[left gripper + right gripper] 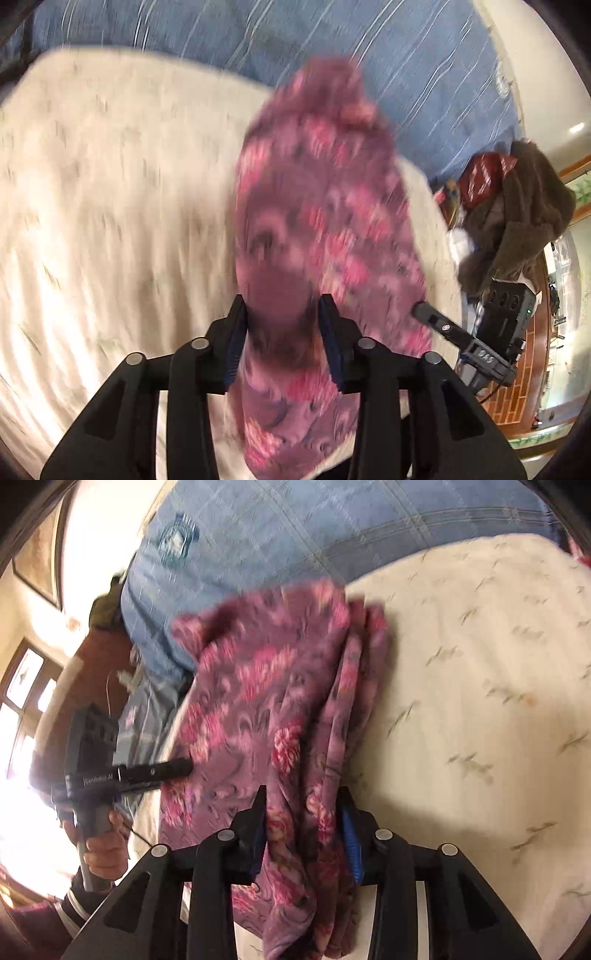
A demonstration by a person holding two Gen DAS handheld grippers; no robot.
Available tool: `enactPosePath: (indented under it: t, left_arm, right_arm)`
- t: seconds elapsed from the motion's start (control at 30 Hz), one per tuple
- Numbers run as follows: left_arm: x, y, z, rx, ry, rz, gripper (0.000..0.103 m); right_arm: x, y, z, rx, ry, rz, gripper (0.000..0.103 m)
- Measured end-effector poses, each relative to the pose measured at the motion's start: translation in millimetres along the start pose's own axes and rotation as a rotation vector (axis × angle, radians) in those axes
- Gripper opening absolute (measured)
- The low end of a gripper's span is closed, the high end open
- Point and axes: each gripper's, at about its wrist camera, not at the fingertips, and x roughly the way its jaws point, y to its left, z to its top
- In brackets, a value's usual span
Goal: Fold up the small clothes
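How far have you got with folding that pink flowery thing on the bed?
Probably midway. Done: the floral garment lies on the cream sheet, bunched into long layers. In hand: its near end sits between the jaws of left gripper and right gripper. Left: flattening and a final fold; it looks rumpled.

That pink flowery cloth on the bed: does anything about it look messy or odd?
Yes. The floral garment is bunched into lengthwise folds, lying crooked across the cream sheet, one end overlapping the blue bedding.
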Motion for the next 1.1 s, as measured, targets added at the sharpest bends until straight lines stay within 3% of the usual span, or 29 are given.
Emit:
enactPosePath:
  t: [0.07, 0.1, 0.27, 0.33, 0.37, 0.4, 0.47, 0.53, 0.57, 0.6, 0.67, 0.73, 0.77, 0.8, 0.83, 0.87, 0.93, 0.97, 1.0, 1.03, 1.1]
  left_arm:
    - [-8, -7, 19, 0.036, -0.073, 0.033, 0.058]
    - [-6, -11, 31, 0.063, -0.097, 0.072, 0.059]
    - [29, -28, 92, 0.134, -0.109, 0.227, 0.059]
    - [45, -27, 121, 0.113, -0.094, 0.245, 0.059]
    - [53, -24, 135, 0.087, -0.074, 0.218, 0.053]
    - [61, -23, 145, 0.074, -0.063, 0.206, 0.045]
    - [84, -22, 163, 0.098, -0.040, 0.276, 0.044]
    - [116, -13, 175, 0.101, 0.015, 0.394, 0.042]
    - [126, -5, 178, 0.077, 0.061, 0.409, 0.034]
    - [121, -1, 181, 0.065, 0.045, 0.398, 0.032]
    - [94, 4, 181, 0.042, 0.025, 0.272, 0.032]
    - [62, 4, 173, 0.055, 0.007, 0.210, 0.033]
    - [46, 5, 164, 0.079, -0.007, 0.196, 0.040]
    - [34, 4, 153, 0.105, -0.016, 0.195, 0.054]
    - [25, 3, 142, 0.121, -0.025, 0.194, 0.059]
    - [20, 3, 130, 0.124, -0.029, 0.179, 0.065]
    - [24, 2, 104, 0.112, 0.004, 0.125, 0.065]
    - [29, 4, 97, 0.098, 0.023, 0.120, 0.065]
    - [33, 6, 89, 0.085, 0.039, 0.132, 0.060]
    - [37, 9, 81, 0.076, 0.047, 0.148, 0.056]
    - [39, 13, 74, 0.032, 0.043, 0.154, 0.055]
  right_arm:
    - [-10, 2, 22, -0.003, -0.101, -0.006, 0.039]
    - [-9, 2, 34, 0.000, -0.125, -0.007, 0.042]
    - [40, -13, 75, 0.032, -0.096, -0.114, 0.042]
    - [57, -21, 82, 0.035, -0.064, -0.122, 0.024]
    - [58, -22, 84, 0.029, -0.072, -0.096, 0.009]
    - [54, -21, 85, 0.023, -0.097, -0.076, 0.009]
    - [47, -25, 86, 0.034, -0.144, -0.057, 0.008]
    - [66, -41, 85, 0.062, -0.078, -0.107, 0.008]
    - [74, -46, 82, 0.062, -0.045, -0.123, 0.010]
    - [74, -47, 81, 0.055, -0.049, -0.115, 0.010]
    - [57, -48, 83, 0.080, -0.085, -0.068, 0.020]
    - [37, -57, 80, 0.147, -0.138, 0.029, 0.022]
    - [29, -61, 78, 0.182, -0.145, 0.086, 0.026]
    - [25, -61, 75, 0.195, -0.149, 0.109, 0.031]
    - [23, -60, 70, 0.189, -0.149, 0.114, 0.031]
    - [24, -55, 65, 0.173, -0.143, 0.112, 0.031]
    - [35, -46, 53, 0.141, -0.092, 0.094, 0.031]
    - [48, -41, 49, 0.118, -0.038, 0.051, 0.027]
    - [53, -35, 48, 0.083, -0.028, -0.002, 0.014]
    - [51, -26, 50, 0.038, -0.052, -0.029, 0.007]
    - [38, -17, 51, -0.001, -0.105, -0.092, 0.005]
